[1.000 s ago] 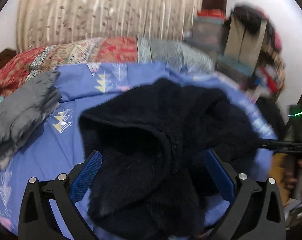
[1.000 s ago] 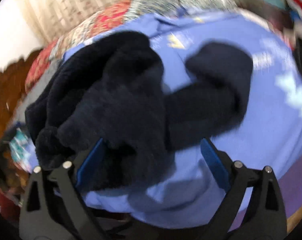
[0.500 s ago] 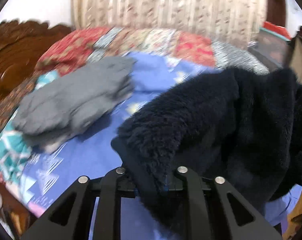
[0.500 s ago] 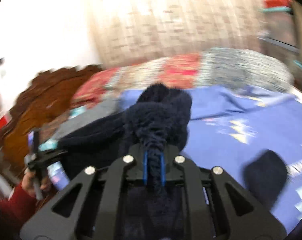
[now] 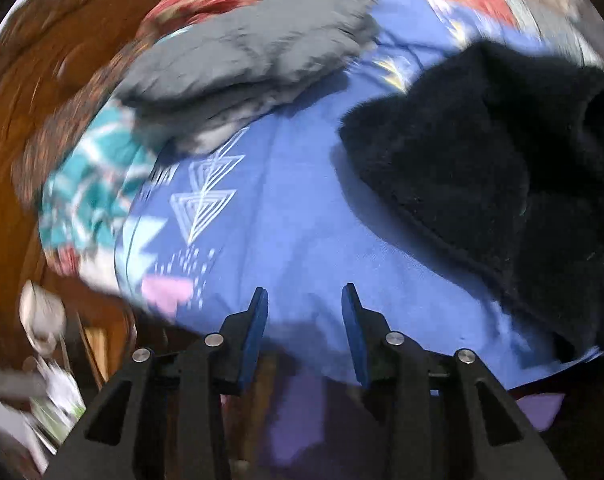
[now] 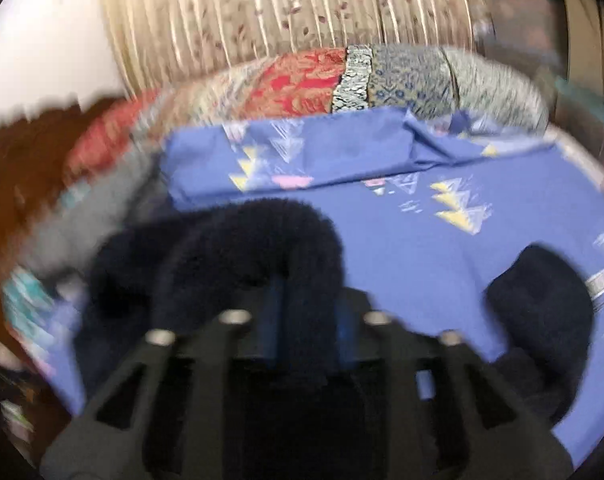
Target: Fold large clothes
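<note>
Fleece garment (image 5: 502,184) lies right of the released left gripper (image 5: 305,312); right gripper (image 6: 308,316) grasps its fold.

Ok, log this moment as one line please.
left gripper: open, empty | right gripper: gripping dark fleece garment | garment on blue sheet | grey folded pile beside

Dark fleece on a blue patterned sheet

The fleece garment (image 5: 502,184) is near-black navy, at right; the bedsheet (image 5: 302,248) is periwinkle blue with white, yellow and pink triangle motifs. Upper centre lies a plain grey folded cloth (image 5: 253,60); the quilt (image 6: 302,88) beyond is red, grey-patterned patchwork. The curtain (image 6: 293,8) is beige-striped with small reddish specks.
</note>
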Motion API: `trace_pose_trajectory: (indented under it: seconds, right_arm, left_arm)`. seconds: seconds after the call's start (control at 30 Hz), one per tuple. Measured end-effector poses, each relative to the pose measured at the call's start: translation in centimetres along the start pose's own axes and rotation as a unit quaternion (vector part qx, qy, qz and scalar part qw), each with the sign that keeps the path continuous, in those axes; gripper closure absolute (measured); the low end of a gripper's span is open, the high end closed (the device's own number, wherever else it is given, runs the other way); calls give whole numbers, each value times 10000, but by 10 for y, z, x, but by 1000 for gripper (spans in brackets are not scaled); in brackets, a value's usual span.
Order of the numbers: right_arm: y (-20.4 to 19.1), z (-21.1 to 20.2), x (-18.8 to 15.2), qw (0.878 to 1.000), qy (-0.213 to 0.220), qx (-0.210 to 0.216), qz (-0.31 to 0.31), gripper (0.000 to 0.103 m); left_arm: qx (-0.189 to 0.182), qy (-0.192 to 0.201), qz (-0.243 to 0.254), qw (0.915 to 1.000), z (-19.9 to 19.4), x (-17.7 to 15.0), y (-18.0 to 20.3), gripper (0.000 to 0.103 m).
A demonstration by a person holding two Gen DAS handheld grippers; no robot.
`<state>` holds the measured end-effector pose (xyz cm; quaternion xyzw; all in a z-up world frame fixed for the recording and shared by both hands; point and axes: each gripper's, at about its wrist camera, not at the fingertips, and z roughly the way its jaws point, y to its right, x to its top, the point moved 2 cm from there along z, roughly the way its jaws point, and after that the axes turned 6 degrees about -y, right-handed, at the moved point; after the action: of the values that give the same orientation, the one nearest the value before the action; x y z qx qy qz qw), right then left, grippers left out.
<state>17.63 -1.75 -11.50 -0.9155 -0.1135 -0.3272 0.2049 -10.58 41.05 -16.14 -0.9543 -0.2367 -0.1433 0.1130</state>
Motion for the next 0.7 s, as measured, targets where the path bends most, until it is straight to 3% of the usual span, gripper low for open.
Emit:
trace_pose_trajectory:
  seconds: [0.03, 0.07, 0.13, 0.27, 0.33, 0.47, 0.53, 0.57, 0.7]
  right_arm:
    - [3, -1, 3, 9999, 89, 60, 80, 30]
    - [7, -9, 4, 9996, 271, 62, 89, 26]
    - [13, -28, 1, 9989, 465, -25, -16, 26]
    - [36, -54, -15, 9986, 529, 40, -22, 21]
    - [41, -63, -35, 9988, 398, -123, -273, 18]
    - [49, -62, -80, 9970, -50, -424, -649, 17]
    - [50, -55, -101, 9948, -332, -498, -820, 17]
    - [49, -49, -111, 9927, -443, -583, -960, 17]
    - [33, -27, -128, 9846, -633, -688, -1477, 16]
  left_arm:
    - [-95, 115, -57, 9999, -6, -6, 1, 43]
    - [-202, 311, -28, 9993, -22, -6, 10, 43]
    - [-432, 665, 228, 9966, -39, 5, 31, 43]
    - [-1561, 999, 945, 9781, -57, 44, 107, 40]
    - [-2107, 938, 1211, 9655, -52, 67, 147, 36]
    - [-2789, 604, 1547, 9458, -18, 103, 208, 30]
    - [-2873, 377, 1546, 9445, 8, 118, 223, 30]
    - [-2786, 260, 1466, 9488, 25, 127, 232, 30]
    - [-2948, -30, 1021, 9501, 59, 144, 241, 30]
